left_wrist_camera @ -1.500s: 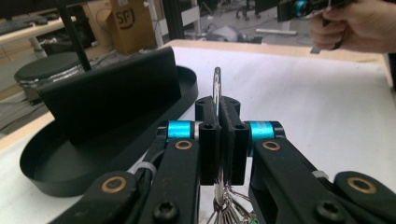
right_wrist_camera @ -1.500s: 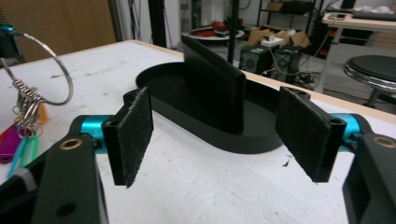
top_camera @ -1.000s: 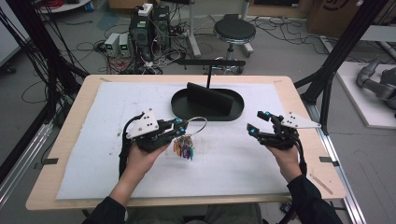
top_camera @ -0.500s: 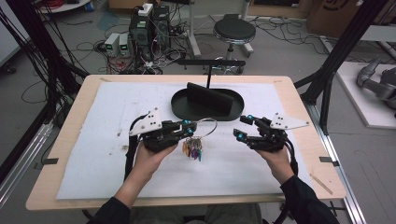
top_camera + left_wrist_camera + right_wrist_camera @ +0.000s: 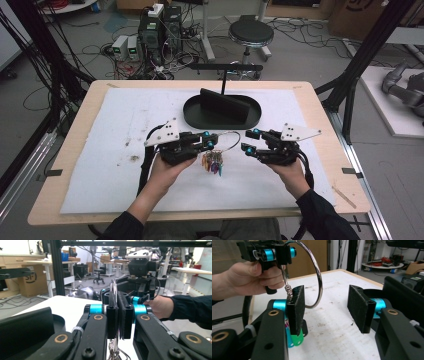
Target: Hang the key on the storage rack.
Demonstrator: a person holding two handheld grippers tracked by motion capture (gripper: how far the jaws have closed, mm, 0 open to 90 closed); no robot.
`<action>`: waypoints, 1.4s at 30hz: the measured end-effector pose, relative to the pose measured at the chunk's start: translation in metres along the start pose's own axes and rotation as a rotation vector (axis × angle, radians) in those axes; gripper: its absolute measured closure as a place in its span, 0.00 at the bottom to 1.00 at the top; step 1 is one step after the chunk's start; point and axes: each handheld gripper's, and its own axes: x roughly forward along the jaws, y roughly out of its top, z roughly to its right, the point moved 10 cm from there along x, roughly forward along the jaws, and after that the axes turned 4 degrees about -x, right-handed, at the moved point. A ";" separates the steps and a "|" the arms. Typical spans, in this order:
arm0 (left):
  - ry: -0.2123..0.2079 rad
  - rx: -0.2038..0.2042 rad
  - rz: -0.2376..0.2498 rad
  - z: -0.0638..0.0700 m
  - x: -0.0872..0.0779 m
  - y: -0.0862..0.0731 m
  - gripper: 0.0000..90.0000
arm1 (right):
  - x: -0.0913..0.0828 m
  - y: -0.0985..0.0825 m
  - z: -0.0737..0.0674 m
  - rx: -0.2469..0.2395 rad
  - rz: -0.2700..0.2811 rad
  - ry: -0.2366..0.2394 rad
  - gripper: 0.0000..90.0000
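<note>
Right gripper (image 5: 325,305), now nearer frame centre, has been closing, its jaws half open around the ring (image 5: 312,275); left gripper (image 5: 117,315) clamps that ring, ready for handover.

Glossy metal ring (image 5: 318,277), matt black tray (image 5: 197,117)

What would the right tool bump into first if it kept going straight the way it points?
Most likely the big silver metal ring, held up by the left tool. The right tool points straight at it, jaws apart and just been closing, nothing between them yet. How far off the ring is stays unclear.
</note>
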 end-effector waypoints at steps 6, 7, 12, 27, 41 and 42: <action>-0.028 0.003 -0.013 0.005 0.007 -0.004 0.96 | 0.003 0.000 -0.006 -0.012 -0.002 0.034 0.65; -0.034 0.001 -0.013 0.006 0.008 -0.005 0.96 | 0.003 0.001 -0.007 -0.014 -0.001 0.036 0.66; -0.043 0.005 -0.021 0.008 0.011 -0.007 0.96 | 0.004 0.001 -0.012 -0.035 -0.009 0.063 0.79; -0.026 -0.002 -0.010 0.004 0.010 -0.008 0.94 | -0.001 0.003 -0.012 -0.045 0.001 0.076 0.97; 0.055 -0.004 -0.017 -0.006 0.004 -0.006 0.70 | -0.010 0.011 -0.005 -0.045 0.017 0.037 0.98; 0.066 -0.004 -0.026 -0.007 0.003 -0.006 0.65 | -0.012 0.011 -0.003 -0.043 0.020 0.030 0.98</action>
